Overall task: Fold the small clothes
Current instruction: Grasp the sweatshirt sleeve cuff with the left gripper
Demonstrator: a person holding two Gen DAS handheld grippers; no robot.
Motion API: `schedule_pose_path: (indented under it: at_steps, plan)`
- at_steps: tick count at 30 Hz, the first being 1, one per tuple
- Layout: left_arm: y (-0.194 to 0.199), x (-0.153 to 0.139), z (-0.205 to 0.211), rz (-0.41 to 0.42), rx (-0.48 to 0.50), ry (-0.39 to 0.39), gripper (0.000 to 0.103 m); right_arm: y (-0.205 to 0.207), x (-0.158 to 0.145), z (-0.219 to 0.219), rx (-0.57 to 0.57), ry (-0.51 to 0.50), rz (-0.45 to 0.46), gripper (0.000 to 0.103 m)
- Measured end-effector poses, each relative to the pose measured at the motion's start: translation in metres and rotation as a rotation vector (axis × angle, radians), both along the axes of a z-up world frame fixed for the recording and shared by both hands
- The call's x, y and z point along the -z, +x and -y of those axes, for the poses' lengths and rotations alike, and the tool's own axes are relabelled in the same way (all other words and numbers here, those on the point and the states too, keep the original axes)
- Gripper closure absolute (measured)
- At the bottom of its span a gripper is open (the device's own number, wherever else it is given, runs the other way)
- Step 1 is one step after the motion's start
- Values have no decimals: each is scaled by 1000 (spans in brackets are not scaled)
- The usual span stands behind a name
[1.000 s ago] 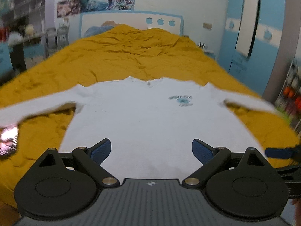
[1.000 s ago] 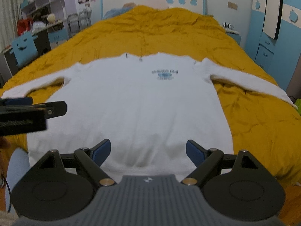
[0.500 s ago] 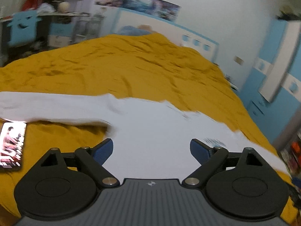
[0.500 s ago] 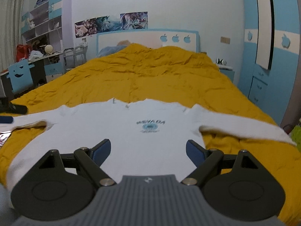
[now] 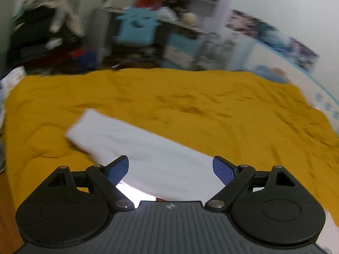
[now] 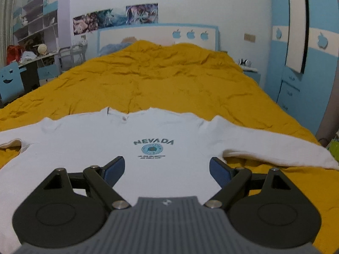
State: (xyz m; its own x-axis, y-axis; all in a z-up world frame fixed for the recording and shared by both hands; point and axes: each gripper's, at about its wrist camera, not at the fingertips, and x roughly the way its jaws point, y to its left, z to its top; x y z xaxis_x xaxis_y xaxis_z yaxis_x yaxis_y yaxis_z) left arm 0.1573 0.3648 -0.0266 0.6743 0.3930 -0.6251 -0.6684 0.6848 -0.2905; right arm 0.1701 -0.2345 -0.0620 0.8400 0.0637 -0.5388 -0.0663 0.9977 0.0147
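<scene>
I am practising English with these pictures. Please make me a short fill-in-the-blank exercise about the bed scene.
1. The white shirt lies spread flat on a ____ bedcover.
2. The word printed on the shirt's chest is ____.
3. Both the left claw and the right claw are ____ and hold nothing.
4. The left claw points at one ____ of the shirt.

Missing words: yellow; NEVADA; open; sleeve

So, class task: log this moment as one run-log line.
stage: pre-fold | shirt: flat on bed | left gripper: open, over sleeve | right gripper: open, empty
</scene>
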Motion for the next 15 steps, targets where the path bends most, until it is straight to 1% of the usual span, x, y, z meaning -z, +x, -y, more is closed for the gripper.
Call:
schedule_pose_path:
  at_steps: [2, 4, 7, 10, 12, 13, 14, 15]
  plan:
    - [-8, 9, -15, -29, -75, -36, 0, 9, 6, -6, -19, 3, -23, 20]
    - [-17, 18, -29, -29, -135, -84, 0, 19, 9, -13, -47, 13, -43, 20]
    - [-26, 32, -47, -33, -182, -136, 0, 25, 13, -27, -93, 9, -54, 20]
    - [-27, 46, -60, -21, -195, -194, 1, 34, 15, -42, -113, -22, -83, 20]
    - [-30, 55, -69, 17, -212, -223, 10, 40, 16, -49, -107, -30, -111, 20]
    - [-32, 58, -74, 35, -217, -233, 13, 43, 17, -52, -110, -29, -120, 20]
    - [-32, 61, -80, 53, -224, -249, 18, 45, 17, -54, -115, -29, -123, 20]
    - [-30, 63, -88, 70, -229, -262, 26, 46, 18, -56, -119, -33, -126, 20]
